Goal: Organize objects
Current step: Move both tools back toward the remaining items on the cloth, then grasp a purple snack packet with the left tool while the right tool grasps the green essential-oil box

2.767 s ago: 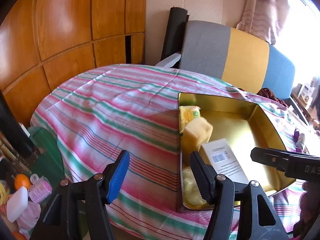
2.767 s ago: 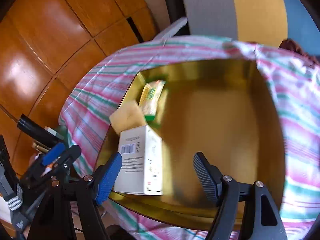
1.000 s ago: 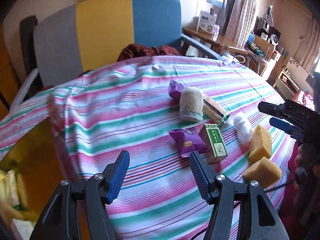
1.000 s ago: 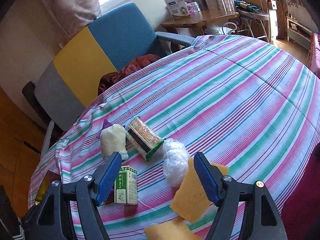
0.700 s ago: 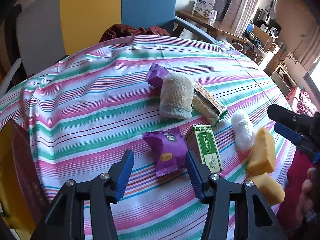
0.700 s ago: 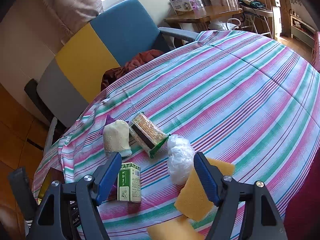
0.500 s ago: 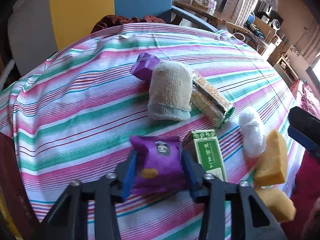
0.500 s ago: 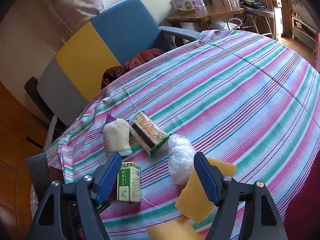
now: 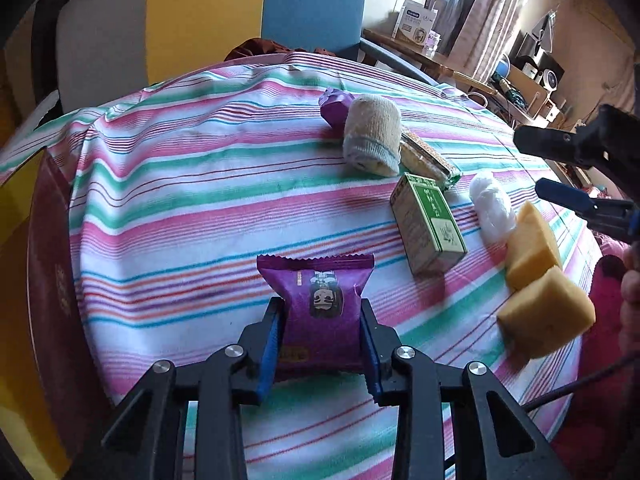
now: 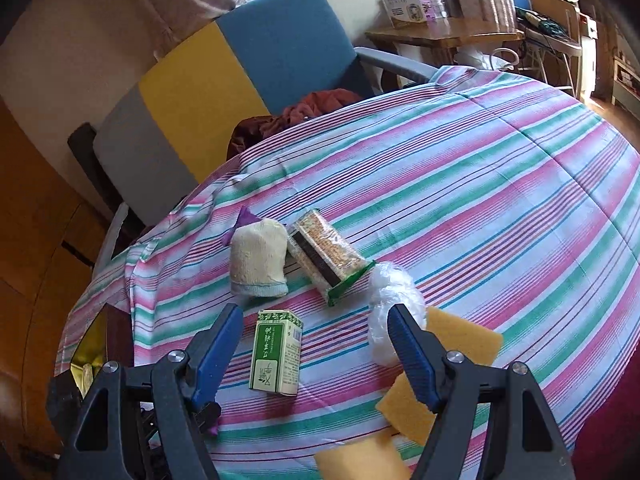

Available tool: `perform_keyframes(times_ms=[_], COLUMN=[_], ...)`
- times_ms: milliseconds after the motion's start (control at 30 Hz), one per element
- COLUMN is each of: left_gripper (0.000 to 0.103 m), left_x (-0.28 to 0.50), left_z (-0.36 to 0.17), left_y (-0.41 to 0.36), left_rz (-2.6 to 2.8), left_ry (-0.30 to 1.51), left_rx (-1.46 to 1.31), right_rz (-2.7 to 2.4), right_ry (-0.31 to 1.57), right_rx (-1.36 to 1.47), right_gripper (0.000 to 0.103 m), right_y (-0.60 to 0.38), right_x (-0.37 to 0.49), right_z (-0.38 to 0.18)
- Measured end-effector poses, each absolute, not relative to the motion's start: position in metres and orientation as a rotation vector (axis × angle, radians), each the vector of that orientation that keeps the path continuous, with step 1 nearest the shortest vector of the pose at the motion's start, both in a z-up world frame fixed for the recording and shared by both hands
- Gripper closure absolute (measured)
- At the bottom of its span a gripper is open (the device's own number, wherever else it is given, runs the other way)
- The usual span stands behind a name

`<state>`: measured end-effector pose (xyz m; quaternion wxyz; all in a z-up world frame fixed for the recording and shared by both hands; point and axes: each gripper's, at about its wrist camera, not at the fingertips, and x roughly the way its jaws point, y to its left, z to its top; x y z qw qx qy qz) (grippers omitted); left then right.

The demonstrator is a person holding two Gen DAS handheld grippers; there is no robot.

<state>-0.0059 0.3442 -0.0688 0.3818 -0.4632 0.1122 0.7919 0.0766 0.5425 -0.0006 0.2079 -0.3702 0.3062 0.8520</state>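
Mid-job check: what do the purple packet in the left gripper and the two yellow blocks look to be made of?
Purple packet: looks like glossy plastic film, going by the sheen, the creases and the zigzag-cut top seal; the left gripper is closed on its sides. Yellow blocks: probably foam sponge, with a matte, finely pored surface and soft, rounded edges.

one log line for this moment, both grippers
left gripper: shut on purple snack packet | right gripper: open above green box

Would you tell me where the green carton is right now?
The green carton lies on the striped cloth, between the open right gripper's fingers, below the bandage roll.
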Motion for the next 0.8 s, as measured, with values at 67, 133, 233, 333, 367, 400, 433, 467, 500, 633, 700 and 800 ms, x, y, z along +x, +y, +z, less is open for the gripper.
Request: perform_keyframes(times_ms=[67,133,233,333,367,400,433,467,500,633,700,800], left_gripper=[0.068,0.068,0.068,0.068,0.068,0.068,0.068,0.068,0.068,0.068,0.068,0.068], left_x=[0.001,0.006,0.008,0.013,0.014,0.015,0.016,0.017,0.017,0.021,0.025,0.031], left_z=[-0.068,-0.068,-0.066,-0.062,-0.061,-0.059,-0.058,-0.057,-0.055,-0.052,-0.05,-0.046], left_y=[0.341,0.339,0.341,0.337,0.336,0.335,0.334,0.332,0.33,0.323,0.319,0.313], left_rz=[2.022,2.021,2.012,2.015,2.014,2.013,2.014,2.013,2.013,2.011,2.007,2.005], left_ry=[0.309,0.321,0.326,0.339,0.34,0.337,0.334,0.329,0.326,0.313,0.313,0.311], left_rx=[-1.163,-1.153,-1.145,-1.125,-1.12,-1.115,-1.112,-1.11,-1.11,-1.107,-1.1,-1.09], right_rz=[2.394,2.409,2.419,2.41,2.411,2.407,2.404,2.4,2.394,2.355,2.34,2.328], right_ry=[0.805,0.768,0.745,0.712,0.711,0.702,0.684,0.669,0.66,0.659,0.661,0.592], right_rx=[-1.069,-1.102,-1.165,-1.237,-1.258,-1.279,-1.3,-1.317,-1.332,-1.393,-1.423,-1.452], right_gripper=[0.027,0.027,0.03,0.03,0.032,0.033,0.033,0.033,0.033,0.034,0.041,0.072], right_y=[0.534,0.528,0.523,0.518,0.516,0.513,0.511,0.509,0.508,0.509,0.509,0.506], right_x=[0.07,0.065,0.055,0.045,0.042,0.038,0.034,0.031,0.027,0.016,0.011,0.007], right_z=[-0.002,-0.004,-0.011,-0.02,-0.023,-0.026,-0.029,-0.032,-0.035,-0.048,-0.055,-0.06])
